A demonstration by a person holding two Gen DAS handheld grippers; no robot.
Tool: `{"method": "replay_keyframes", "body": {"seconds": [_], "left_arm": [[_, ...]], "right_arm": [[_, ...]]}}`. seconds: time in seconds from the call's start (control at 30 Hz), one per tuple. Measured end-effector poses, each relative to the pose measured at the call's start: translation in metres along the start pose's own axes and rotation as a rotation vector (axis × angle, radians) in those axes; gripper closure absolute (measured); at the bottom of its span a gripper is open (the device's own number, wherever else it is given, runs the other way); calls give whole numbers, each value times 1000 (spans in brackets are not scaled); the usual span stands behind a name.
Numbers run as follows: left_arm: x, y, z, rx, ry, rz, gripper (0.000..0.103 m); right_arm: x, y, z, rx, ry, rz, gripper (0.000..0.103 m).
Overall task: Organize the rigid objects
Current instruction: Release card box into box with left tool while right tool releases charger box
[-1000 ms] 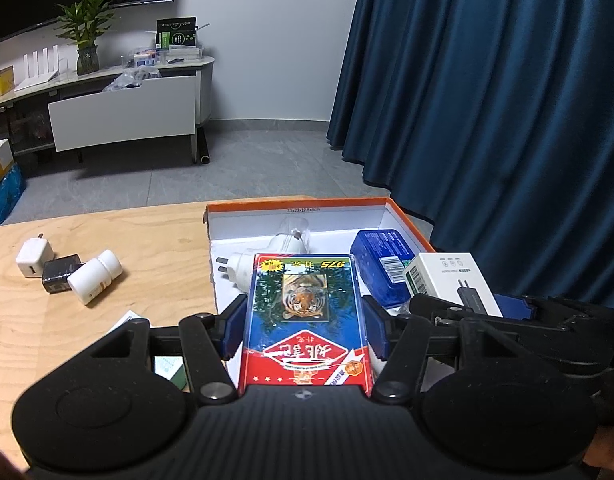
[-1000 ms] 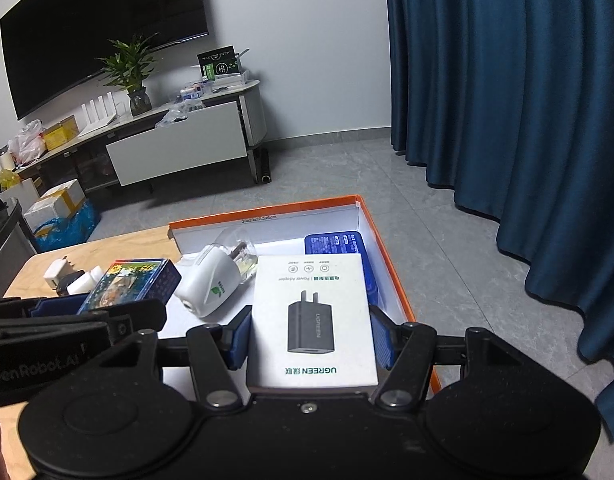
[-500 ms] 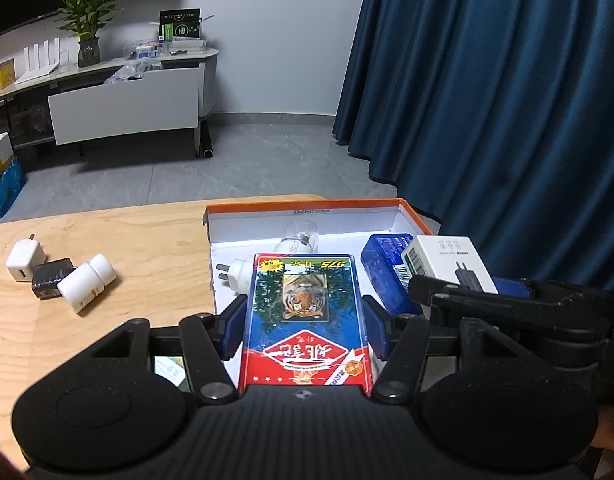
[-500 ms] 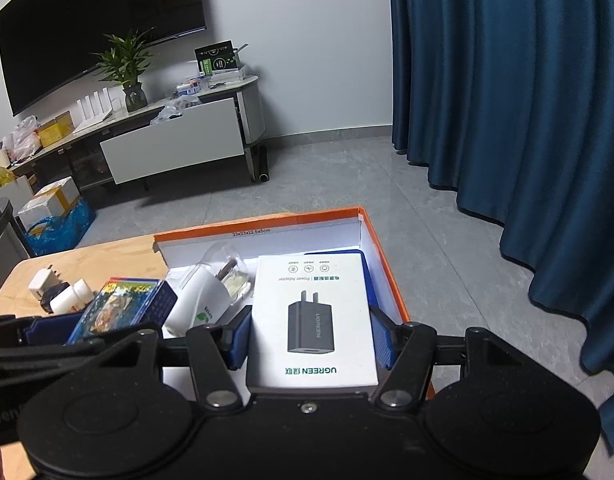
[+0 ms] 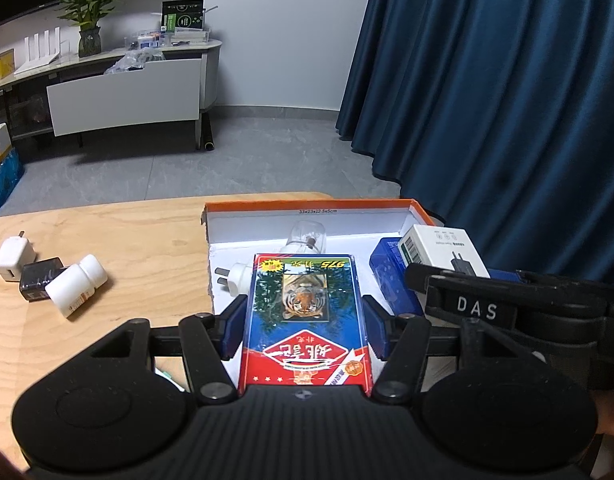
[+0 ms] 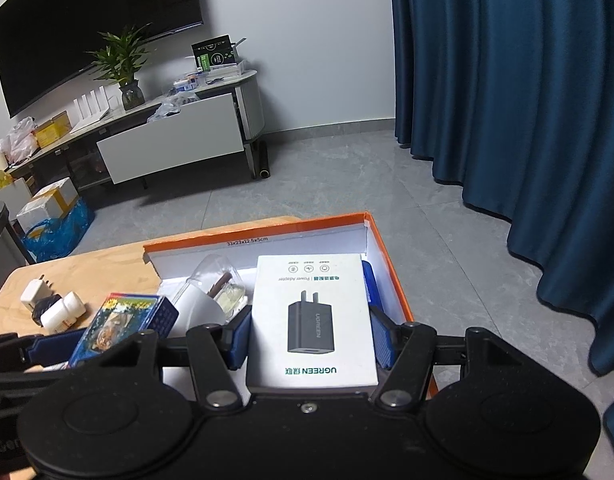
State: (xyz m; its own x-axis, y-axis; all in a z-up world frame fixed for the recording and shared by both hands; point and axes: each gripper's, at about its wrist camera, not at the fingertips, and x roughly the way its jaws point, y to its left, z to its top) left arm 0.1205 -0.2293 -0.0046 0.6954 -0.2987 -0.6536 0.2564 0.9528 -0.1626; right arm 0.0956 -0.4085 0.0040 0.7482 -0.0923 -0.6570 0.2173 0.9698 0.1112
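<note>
left wrist: left hand-held gripper (image 5: 305,320) clamps tiger card box (image 5: 305,324).

Box floor, near left: bare white patch (image 5: 227,256) beside the white plug (image 5: 237,279), room to pass.
Box middle: clear bottle (image 5: 307,236) lies across it, touching the plug.
Box right side: blue box (image 5: 387,276) fills it along the orange wall (image 6: 391,276).
Tabletop left: white charger (image 5: 11,258), black block (image 5: 41,283) and pill bottle (image 5: 75,290) bunched together; bare wood (image 5: 147,248) between them and the box.

Two wrist cameras look forward and downward, close over the orange-rimmed box (image 5: 307,205) (image 6: 267,229); the left sits left of the right, both sharing it.
</note>
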Motion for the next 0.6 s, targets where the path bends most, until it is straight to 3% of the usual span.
{"method": "replay_keyframes", "body": {"seconds": [0.6], "left_arm": [[19,-8,6,16,21,-58,44]], "right_arm": [[13,-4,9,6,-1,-49,26]]}}
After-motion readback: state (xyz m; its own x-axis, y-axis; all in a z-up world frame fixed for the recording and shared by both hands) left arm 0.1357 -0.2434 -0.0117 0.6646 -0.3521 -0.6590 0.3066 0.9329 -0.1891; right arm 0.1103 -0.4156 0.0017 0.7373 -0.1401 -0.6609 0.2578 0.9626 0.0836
